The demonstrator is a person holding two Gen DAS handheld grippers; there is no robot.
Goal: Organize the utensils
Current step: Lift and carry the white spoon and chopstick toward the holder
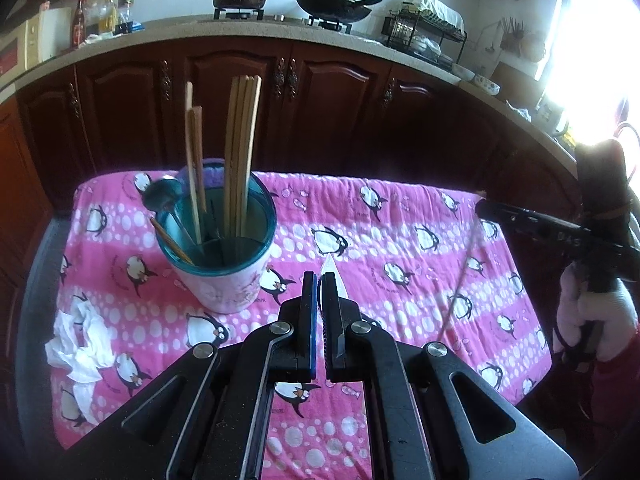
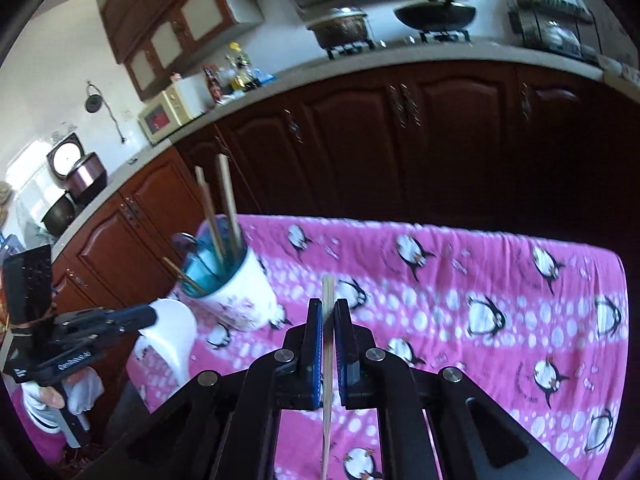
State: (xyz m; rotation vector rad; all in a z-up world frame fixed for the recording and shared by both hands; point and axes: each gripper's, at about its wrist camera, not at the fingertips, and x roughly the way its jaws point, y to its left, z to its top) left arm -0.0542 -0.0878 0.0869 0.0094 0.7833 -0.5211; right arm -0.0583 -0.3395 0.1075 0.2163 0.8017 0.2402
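Now, top to bottom by size:

Cabinets: the dark wooden cabinets (image 1: 328, 92) are filling the back of my view, running under a pale counter.

Cloth: the pink penguin cloth (image 1: 400, 248) is lying flat over the table, and everything I'm working with is sitting on it or hovering above it.

Cup: the white cup with the teal rim (image 1: 218, 256) is standing upright on the left part of the cloth, just ahead and to the left of my left tool.

Cup contents: a bundle of wooden chopsticks (image 1: 240, 152) is sticking up out of the cup, and a dark metal spoon (image 1: 162, 196) is leaning over its far-left rim.

Left gripper: my left gripper (image 1: 319, 280) is pinching a white plastic spoon (image 1: 330, 268), fingers pressed against it; from the right camera I'm seeing its bowl hanging in the air just left of the cup.

Right gripper: my right gripper (image 2: 329, 308) is clamping a single wooden chopstick (image 2: 328, 344) between its pads, the stick running lengthwise along the fingers and poking out past the tips, above the cloth and right of the cup.

Tissue: a crumpled white tissue (image 1: 82, 340) is lying on the cloth's near-left edge.
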